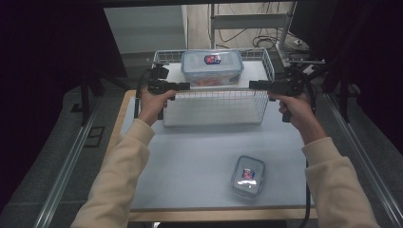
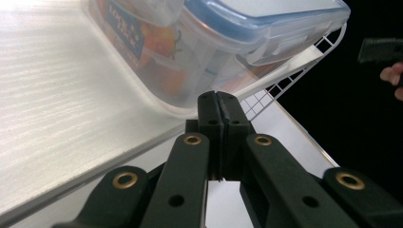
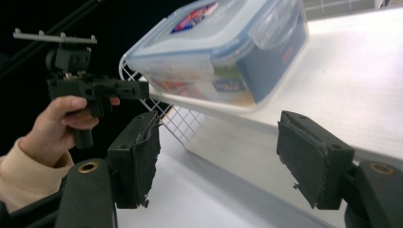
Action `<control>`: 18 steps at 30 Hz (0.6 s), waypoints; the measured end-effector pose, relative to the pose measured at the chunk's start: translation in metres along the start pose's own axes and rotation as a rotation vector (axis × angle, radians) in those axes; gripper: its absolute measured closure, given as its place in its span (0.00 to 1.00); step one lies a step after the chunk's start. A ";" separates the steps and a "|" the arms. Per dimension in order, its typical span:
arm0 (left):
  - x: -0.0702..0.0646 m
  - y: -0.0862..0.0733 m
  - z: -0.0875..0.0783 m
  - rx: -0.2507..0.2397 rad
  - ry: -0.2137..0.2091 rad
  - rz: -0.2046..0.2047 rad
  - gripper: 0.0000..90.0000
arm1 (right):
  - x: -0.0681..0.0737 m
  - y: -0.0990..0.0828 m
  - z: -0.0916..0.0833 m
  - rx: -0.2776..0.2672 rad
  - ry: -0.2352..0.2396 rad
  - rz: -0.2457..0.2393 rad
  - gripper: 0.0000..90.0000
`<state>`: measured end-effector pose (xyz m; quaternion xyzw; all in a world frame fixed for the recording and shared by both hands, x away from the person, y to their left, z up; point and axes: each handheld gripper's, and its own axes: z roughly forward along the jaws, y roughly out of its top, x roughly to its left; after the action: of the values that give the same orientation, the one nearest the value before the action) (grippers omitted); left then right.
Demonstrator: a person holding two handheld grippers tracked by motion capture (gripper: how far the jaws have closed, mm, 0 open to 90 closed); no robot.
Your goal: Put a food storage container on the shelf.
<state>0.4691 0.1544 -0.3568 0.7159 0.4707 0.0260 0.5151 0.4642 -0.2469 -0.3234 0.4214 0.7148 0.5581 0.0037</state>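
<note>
A white wire basket [image 1: 214, 102] stands at the far middle of the table. On a white board [image 3: 356, 71] inside it rests a large clear container with a blue-rimmed lid [image 1: 212, 66] [image 2: 190, 42] [image 3: 223, 47]. My left gripper [image 1: 187, 86] [image 2: 219, 102] [image 3: 145, 90] is at the basket's front left corner, jaws shut tight, tips against the board's edge; nothing shows between the pads. My right gripper [image 1: 252, 85] [image 3: 221, 137] [image 2: 380, 50] points in from the basket's right side. Its jaws are open and spread wide with nothing between them.
A small clear lidded container [image 1: 248, 175] lies on the grey table top [image 1: 190, 152] near the front right. Metal rails run along both sides of the table, and cables and a stand sit behind the basket.
</note>
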 end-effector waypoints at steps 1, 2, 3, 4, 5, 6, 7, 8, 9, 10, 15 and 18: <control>0.000 0.000 0.000 0.002 0.004 0.006 0.99 | 0.000 -0.002 0.000 0.005 -0.006 -0.002 0.34; 0.000 0.000 0.000 0.002 0.004 0.006 0.99 | 0.000 -0.002 0.000 0.005 -0.006 -0.002 0.34; 0.001 0.000 0.002 0.002 0.001 0.006 0.99 | -0.001 -0.005 0.001 0.020 -0.008 -0.006 0.34; 0.001 0.000 0.002 0.002 0.002 0.005 0.99 | -0.001 -0.005 0.001 0.022 -0.008 -0.007 0.34; 0.001 0.000 0.002 0.002 0.002 0.005 0.99 | -0.001 -0.005 0.001 0.022 -0.008 -0.007 0.34; 0.001 0.000 0.002 0.002 0.007 0.002 0.99 | -0.002 -0.008 0.001 0.027 -0.010 -0.011 0.34; 0.001 0.000 0.002 0.002 0.007 0.002 0.99 | -0.002 -0.008 0.001 0.027 -0.010 -0.011 0.34; 0.003 0.001 0.002 0.000 0.001 -0.010 0.99 | -0.001 -0.009 0.001 0.033 -0.008 -0.011 0.34; 0.003 0.001 0.002 0.000 0.001 -0.010 0.99 | -0.001 -0.009 0.001 0.033 -0.008 -0.011 0.34; 0.003 0.001 0.002 0.002 0.002 -0.009 0.99 | -0.001 -0.011 0.001 0.034 -0.008 -0.015 0.34; -0.001 -0.002 -0.003 0.007 -0.005 0.008 0.99 | 0.002 -0.015 -0.001 0.041 -0.007 -0.028 0.34; -0.007 -0.008 -0.010 0.002 -0.008 0.026 0.99 | 0.004 -0.019 -0.003 0.045 -0.004 -0.033 0.34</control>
<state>0.4554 0.1568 -0.3555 0.7224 0.4595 0.0296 0.5159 0.4490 -0.2476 -0.3352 0.4106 0.7341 0.5408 0.0047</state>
